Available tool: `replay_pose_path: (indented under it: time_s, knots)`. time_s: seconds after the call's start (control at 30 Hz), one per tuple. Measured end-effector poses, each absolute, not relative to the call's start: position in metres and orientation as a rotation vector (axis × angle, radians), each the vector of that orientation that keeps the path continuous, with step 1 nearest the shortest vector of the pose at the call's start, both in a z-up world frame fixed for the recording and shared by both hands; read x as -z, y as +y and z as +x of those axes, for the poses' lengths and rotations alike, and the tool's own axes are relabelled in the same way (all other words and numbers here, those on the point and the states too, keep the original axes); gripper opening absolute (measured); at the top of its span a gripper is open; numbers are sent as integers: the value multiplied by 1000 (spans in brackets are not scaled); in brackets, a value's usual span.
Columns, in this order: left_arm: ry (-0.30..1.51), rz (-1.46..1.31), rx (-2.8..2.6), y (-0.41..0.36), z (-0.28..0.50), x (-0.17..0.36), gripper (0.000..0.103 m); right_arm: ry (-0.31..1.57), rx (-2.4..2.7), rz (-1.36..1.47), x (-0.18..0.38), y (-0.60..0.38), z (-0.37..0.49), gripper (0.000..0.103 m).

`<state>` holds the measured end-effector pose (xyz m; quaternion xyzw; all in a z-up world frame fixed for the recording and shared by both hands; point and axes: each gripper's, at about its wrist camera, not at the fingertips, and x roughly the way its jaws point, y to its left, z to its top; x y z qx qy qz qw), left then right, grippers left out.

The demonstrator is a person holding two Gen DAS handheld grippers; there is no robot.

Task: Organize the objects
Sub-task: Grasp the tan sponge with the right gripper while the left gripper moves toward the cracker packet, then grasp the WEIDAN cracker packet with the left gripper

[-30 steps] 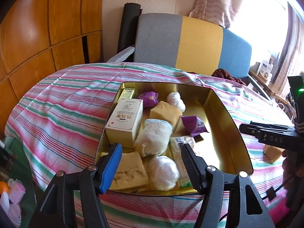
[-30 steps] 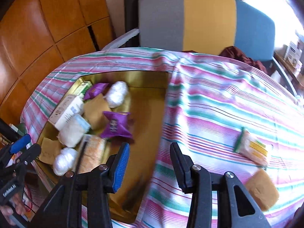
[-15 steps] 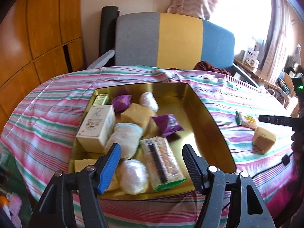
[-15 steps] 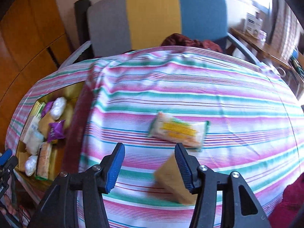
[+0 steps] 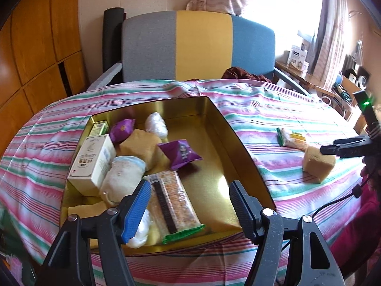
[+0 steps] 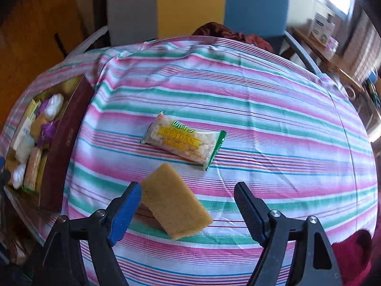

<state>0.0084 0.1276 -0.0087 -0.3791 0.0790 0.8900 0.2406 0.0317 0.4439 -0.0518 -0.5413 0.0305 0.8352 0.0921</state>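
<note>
- Left wrist view only: inside of gold-lined rectangular tin [image 5: 214, 128], holding a cream carton [image 5: 91, 159], purple foil packets [image 5: 181, 153], white wrapped rounds [image 5: 156, 125] and a clear cereal bar [image 5: 172, 205].
- Right wrist view only: yellow label reading "WEIDAN" on clear green-edged snack packet [image 6: 184, 144]; carton text not readable.
- Tan sponge-like block [image 6: 173, 201] on striped tablecloth [image 6: 273, 119], just before the packet, near right gripper [image 6: 188, 205], fingers spread, grasping nothing.
- Left gripper [image 5: 190, 205] spread wide over the tin, empty.
- Grey-yellow-blue chair [image 5: 202, 45] behind.
</note>
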Motion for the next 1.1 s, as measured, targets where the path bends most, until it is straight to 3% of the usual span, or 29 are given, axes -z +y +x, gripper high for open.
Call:
replay_pose_path:
  time_s: [0.23,0.33,0.37,0.73,1.1]
  knots:
    - [234,-1036,-2411,137,11,9,71,-87,-2405,-1857,92,431,20,81]
    - [246,-1037,-2402,140,11,10,71,-2,-2403,-1804,96,440,24,57]
    - [250,-1038,-2398,141,10,10,71,40,-2411,-1772,94,445,27,54]
    - [384,-988,-2289,192,10,5,71,552,-2215,-1454,82,533,57,54]
    - [625,-896,-2073,294,-1,2,73,588,-2154,-1473,91,537,59,55]
